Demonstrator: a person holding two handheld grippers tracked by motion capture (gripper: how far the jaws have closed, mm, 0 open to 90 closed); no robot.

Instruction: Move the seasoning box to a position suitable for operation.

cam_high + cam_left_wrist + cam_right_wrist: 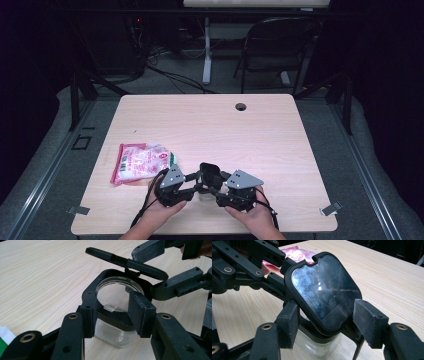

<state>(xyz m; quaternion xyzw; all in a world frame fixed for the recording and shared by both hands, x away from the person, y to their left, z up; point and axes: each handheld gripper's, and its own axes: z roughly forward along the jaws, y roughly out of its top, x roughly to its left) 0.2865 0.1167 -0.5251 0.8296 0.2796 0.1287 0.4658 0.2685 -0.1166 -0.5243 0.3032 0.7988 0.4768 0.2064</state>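
**Two claws at an open jar: a slip or tip is the risk**

The left claw [113, 315] has its two black pads pressed on either side of the black collar of a small clear jar [112, 336], pinching it just under the rim; the jar stands upright on the desk [210, 125], near its front edge, between the person's two hands. The right claw [324, 323] has its pads standing on either side of the raised lid [324, 291], close to its lower edges; whether they press on it or merely flank it, I cannot tell.

The lid is hinged at the back of the collar and tilted up; a hard push from the right claw could, I judge, strain the hinge or lever the whole jar over; the left grip sits high on a smooth collar, so the jar might twist or slide out if the two hands pull against each other; glass that tips this near the desk's front edge could roll off.

The jar is squat, square with rounded corners, clear and apparently empty; its collar and lid frame are black, the lid panel glossy and dark. A pink snack bag [142, 161] lies on the desk just left of the left hand.
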